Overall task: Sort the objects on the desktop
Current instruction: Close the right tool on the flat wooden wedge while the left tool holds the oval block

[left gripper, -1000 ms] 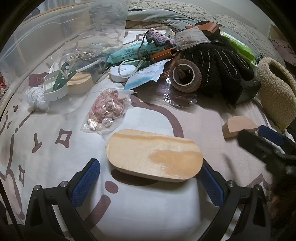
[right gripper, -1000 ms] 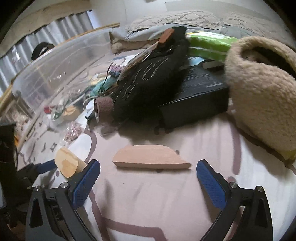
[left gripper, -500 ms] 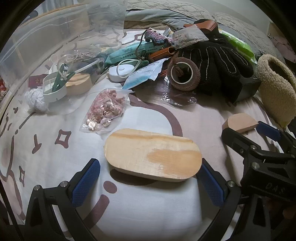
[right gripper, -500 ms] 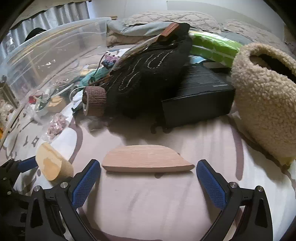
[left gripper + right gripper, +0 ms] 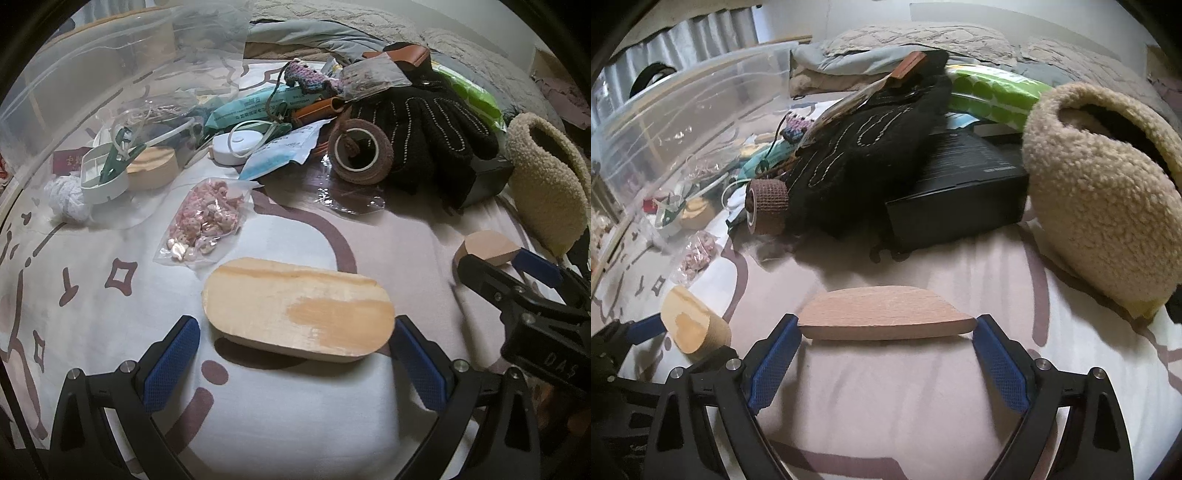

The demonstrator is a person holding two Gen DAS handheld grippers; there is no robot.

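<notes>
- Pale bedding (image 5: 295,424) printed with brown curves and stars fills the lower half of both views; a clear plastic bin (image 5: 92,74) stands at the upper left.
- Low in the left wrist view, the left gripper (image 5: 295,354) has its blue pads either side of an oval wooden block (image 5: 299,314); the right pad is against the block's end, the left pad shows a small gap, so the jaws stand apart.
- Low in the right wrist view, the right gripper (image 5: 886,350) has just been closing; a half-moon wooden piece (image 5: 886,314) lies between its pads, which sit right at its tips. I cannot tell whether they press.
- Behind lie a bag of pink beads (image 5: 207,221), a tape roll (image 5: 358,151), a black knit glove (image 5: 871,155), a black box (image 5: 960,195) and a fleece pouch (image 5: 1104,206).
</notes>
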